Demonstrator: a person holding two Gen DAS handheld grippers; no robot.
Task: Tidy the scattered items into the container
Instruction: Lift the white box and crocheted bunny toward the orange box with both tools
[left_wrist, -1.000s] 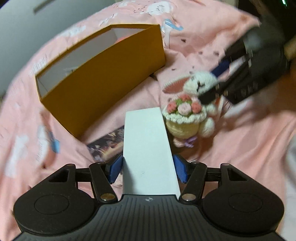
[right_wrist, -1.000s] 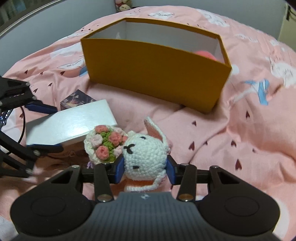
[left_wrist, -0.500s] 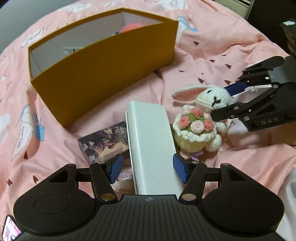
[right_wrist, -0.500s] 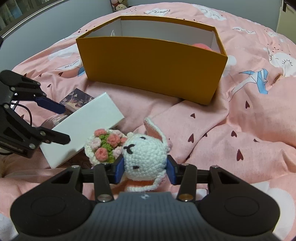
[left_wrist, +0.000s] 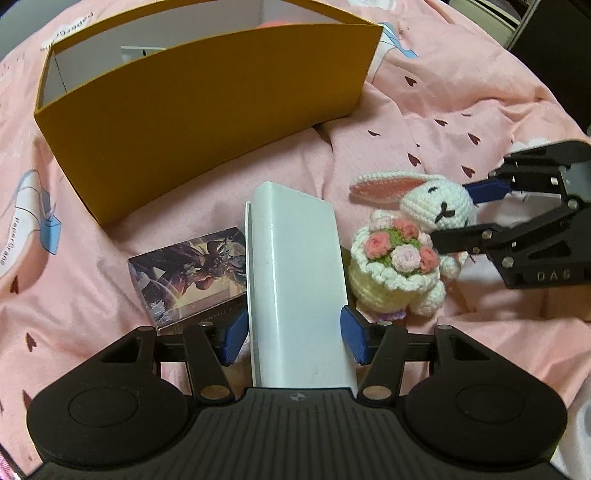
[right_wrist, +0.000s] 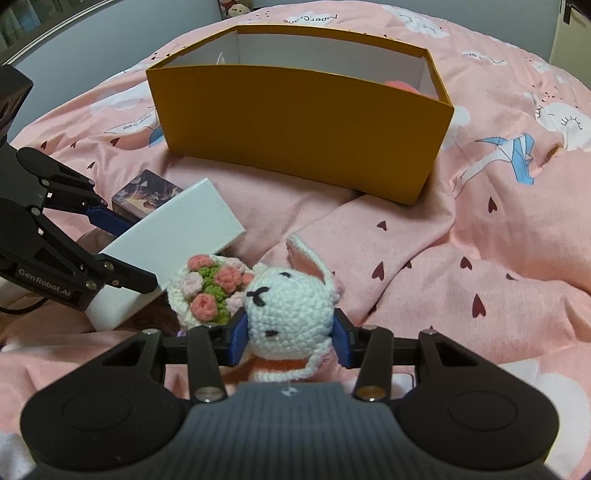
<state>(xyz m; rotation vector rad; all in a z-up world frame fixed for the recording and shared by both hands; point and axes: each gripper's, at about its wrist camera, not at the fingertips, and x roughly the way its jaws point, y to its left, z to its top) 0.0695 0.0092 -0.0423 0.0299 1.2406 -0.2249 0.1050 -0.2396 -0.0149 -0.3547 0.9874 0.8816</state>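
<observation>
A yellow box (left_wrist: 207, 122) with a white inside stands open on the pink bedspread, also in the right wrist view (right_wrist: 299, 129). My left gripper (left_wrist: 293, 332) is shut on a long white box (left_wrist: 295, 280), seen from the side in the right wrist view (right_wrist: 173, 247). My right gripper (right_wrist: 288, 336) is shut on the head of a white crochet bunny (right_wrist: 288, 306) that holds a flower bouquet (right_wrist: 210, 288). The bunny (left_wrist: 417, 236) sits just right of the white box in the left wrist view.
A small box with dark printed art (left_wrist: 188, 269) lies left of the white box, also in the right wrist view (right_wrist: 147, 192). A pink-orange item (right_wrist: 402, 86) lies inside the yellow box. The bedspread (right_wrist: 480, 258) is rumpled into folds.
Both views have drawn nearer to the yellow box. The white box now points more straight toward it. Both grips are unchanged.
</observation>
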